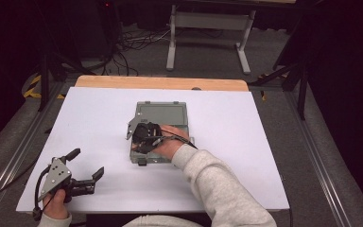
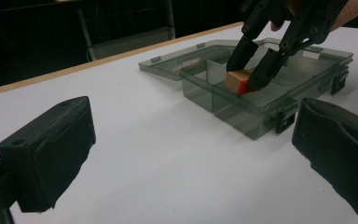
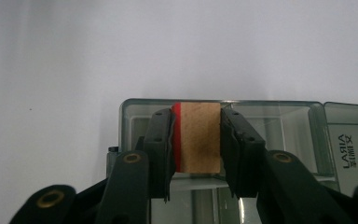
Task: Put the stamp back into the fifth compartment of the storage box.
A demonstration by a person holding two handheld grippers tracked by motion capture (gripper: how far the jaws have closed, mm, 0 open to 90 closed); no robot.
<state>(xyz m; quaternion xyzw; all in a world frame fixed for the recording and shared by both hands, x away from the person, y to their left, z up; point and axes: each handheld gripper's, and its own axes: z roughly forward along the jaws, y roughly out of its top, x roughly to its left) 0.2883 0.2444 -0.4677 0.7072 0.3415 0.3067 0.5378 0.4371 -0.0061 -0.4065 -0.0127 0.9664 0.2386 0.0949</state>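
Observation:
A small wooden block (image 3: 200,140) with one red face is clamped between the pads of my right gripper (image 3: 196,117). That gripper (image 2: 248,74) points down into an end compartment of a translucent grey box (image 2: 242,122). The block (image 2: 236,80) sits at about rim height; I cannot tell whether it touches the floor of the compartment. The box (image 1: 142,158) lies at the middle of the table with its lid (image 1: 163,113) folded flat behind it. My right gripper (image 1: 141,137) hangs over its near left part. My left gripper (image 1: 87,163) rests open at the front left, holding nothing.
A white sheet (image 1: 227,156) covers the table, with a wooden edge (image 1: 160,82) at the far side. The box has several divided compartments (image 3: 291,126). A grey frame (image 1: 208,21) stands on the floor beyond the table.

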